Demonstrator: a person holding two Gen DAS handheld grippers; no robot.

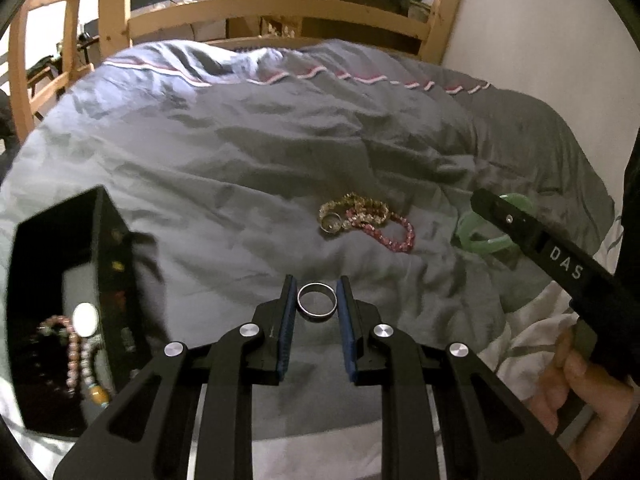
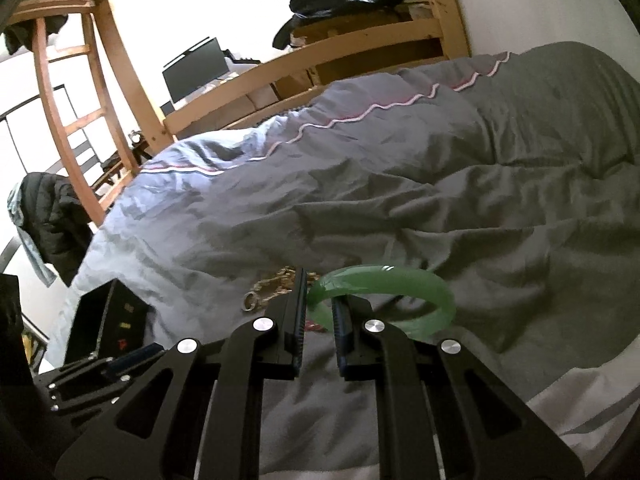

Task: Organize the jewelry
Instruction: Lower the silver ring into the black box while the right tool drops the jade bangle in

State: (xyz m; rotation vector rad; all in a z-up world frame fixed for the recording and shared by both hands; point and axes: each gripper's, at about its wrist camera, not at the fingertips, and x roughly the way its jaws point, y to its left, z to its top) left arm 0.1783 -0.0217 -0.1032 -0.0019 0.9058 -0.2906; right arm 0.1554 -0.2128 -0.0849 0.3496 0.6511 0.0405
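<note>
My left gripper is shut on a silver ring, held flat between its blue pads above the grey duvet. A black jewelry box stands open at the left with beaded bracelets inside; it also shows in the right wrist view. A pile of gold and pink bead bracelets lies on the duvet ahead. My right gripper is shut on the rim of a green jade bangle, lifted off the bed. The bangle also shows in the left wrist view.
The grey duvet covers the bed, rumpled with folds. A wooden bed frame and ladder stand behind. A wall is at the right. A dark jacket hangs at the far left.
</note>
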